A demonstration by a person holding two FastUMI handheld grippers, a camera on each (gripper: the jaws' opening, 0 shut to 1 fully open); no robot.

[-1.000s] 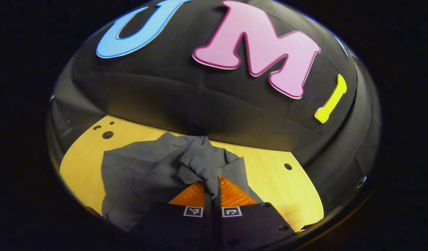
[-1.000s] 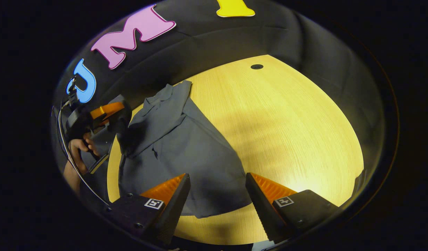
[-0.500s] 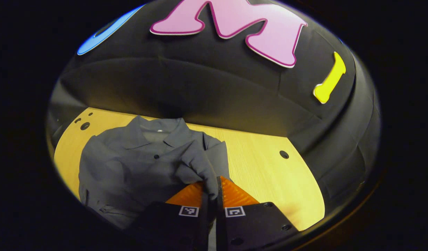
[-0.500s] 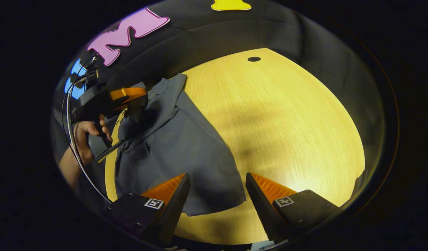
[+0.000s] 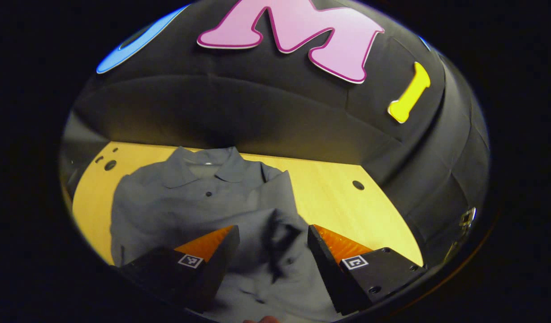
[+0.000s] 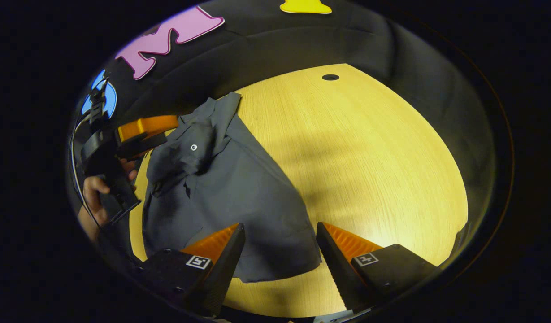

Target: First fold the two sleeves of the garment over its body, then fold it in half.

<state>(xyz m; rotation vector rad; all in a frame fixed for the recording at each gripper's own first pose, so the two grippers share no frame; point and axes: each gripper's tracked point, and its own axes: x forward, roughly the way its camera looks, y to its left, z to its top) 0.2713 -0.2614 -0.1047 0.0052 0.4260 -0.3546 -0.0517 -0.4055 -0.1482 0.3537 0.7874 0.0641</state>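
**Grey shirt, one sleeve over, loose cloth ready to slip**

Grey cloth is what you have to watch here. The shirt (image 5: 190,202) lies flat on the yellow wooden table (image 5: 338,202), with its collar (image 5: 208,163) toward the black wall.

Start on the left. Your left gripper (image 5: 271,244) hangs just above the shirt with its jaws apart and nothing between them. Right under it sits a rumpled sleeve (image 5: 279,233), lying over the body of the shirt. That fold looks puffy, not flat. If you pull your gripper away low, a finger could catch the bump and drag the sleeve back off. Lift straight up, I think, before you move away.

Now look to the right. Your right gripper (image 6: 279,253) is also wide open and holds nothing. It floats over the near corner of the shirt (image 6: 230,197), close to the hem (image 6: 279,269). In the right gripper view you can see your left gripper (image 6: 143,134) and the hand (image 6: 93,197) holding it, over by the collar.

The other sleeve looks like your next job, but I cannot tell where it lies from here. If you pinch too much cloth, you may lift the body too and spoil the first fold. If you tug sideways, the whole shirt may slide on the smooth table.
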